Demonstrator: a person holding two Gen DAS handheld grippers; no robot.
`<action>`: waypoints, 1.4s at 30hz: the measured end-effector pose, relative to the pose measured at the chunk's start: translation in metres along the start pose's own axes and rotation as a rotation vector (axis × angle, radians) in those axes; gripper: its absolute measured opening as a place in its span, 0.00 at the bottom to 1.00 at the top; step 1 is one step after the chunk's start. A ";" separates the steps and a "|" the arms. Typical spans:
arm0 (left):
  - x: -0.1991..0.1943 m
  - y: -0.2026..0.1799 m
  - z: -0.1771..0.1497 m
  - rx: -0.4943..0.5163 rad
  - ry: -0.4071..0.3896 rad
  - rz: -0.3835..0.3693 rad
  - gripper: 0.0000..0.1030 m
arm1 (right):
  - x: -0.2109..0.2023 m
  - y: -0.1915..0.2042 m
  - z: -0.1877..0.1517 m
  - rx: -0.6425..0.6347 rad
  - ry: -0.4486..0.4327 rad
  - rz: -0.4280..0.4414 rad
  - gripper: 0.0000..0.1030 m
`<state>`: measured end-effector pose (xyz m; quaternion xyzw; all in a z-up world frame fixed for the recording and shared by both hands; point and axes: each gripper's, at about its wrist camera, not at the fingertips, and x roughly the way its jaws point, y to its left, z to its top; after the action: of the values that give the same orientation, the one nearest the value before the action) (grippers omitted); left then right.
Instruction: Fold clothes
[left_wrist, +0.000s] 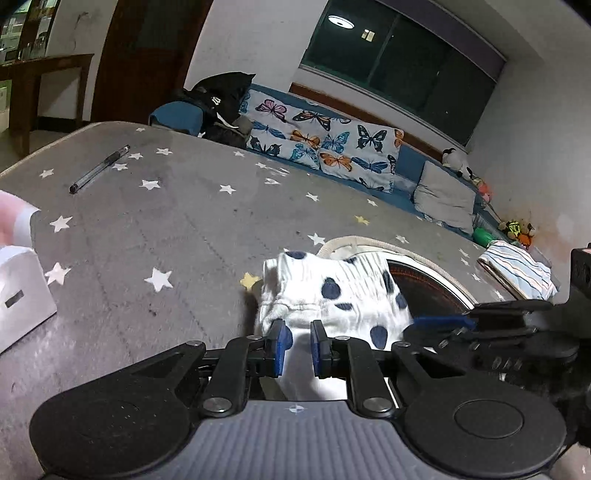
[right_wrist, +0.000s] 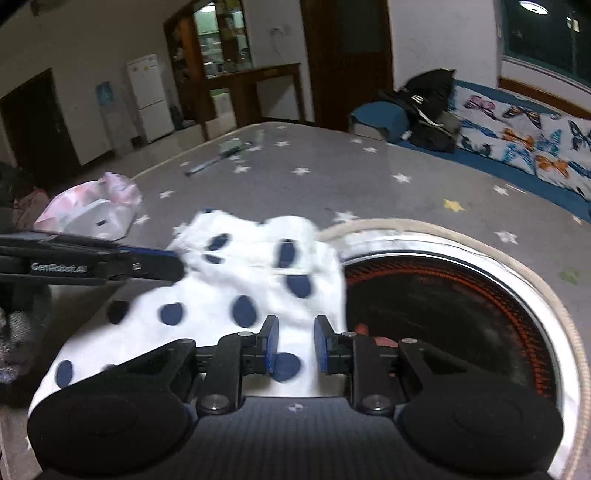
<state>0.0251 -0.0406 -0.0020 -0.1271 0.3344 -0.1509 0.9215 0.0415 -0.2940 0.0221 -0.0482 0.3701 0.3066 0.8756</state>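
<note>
A white garment with navy dots (left_wrist: 332, 295) (right_wrist: 240, 295) lies bunched on the grey star-print table (left_wrist: 166, 221), partly over the rim of a round chrome-edged heater (right_wrist: 443, 314). My left gripper (left_wrist: 300, 343) is shut on a fold of the garment at its near left edge; the right wrist view shows the same gripper (right_wrist: 173, 262) from the side at the cloth's left. My right gripper (right_wrist: 295, 347) stands over the garment's near right part with cloth lying in a visible gap between its blue pads, which do not pinch it. Its tip (left_wrist: 424, 325) shows at the cloth's right edge.
A pen (left_wrist: 99, 169) lies far left on the table. A white box (left_wrist: 22, 295) with pink wrapping (right_wrist: 92, 210) sits at the left edge. A folded striped cloth (left_wrist: 517, 269) rests at the right. A butterfly-print sofa (left_wrist: 325, 140) runs behind the table.
</note>
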 end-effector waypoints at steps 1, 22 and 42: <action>-0.003 -0.001 -0.001 0.005 -0.003 -0.002 0.16 | -0.005 -0.005 -0.001 0.008 0.001 -0.008 0.22; -0.052 -0.043 -0.074 0.140 0.122 -0.142 0.16 | -0.095 0.028 -0.088 -0.035 0.030 0.035 0.22; -0.050 -0.043 -0.075 0.121 0.125 -0.112 0.16 | -0.123 0.030 -0.107 0.018 -0.071 0.102 0.24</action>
<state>-0.0691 -0.0720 -0.0144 -0.0799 0.3738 -0.2295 0.8951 -0.1081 -0.3643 0.0327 -0.0106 0.3434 0.3491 0.8718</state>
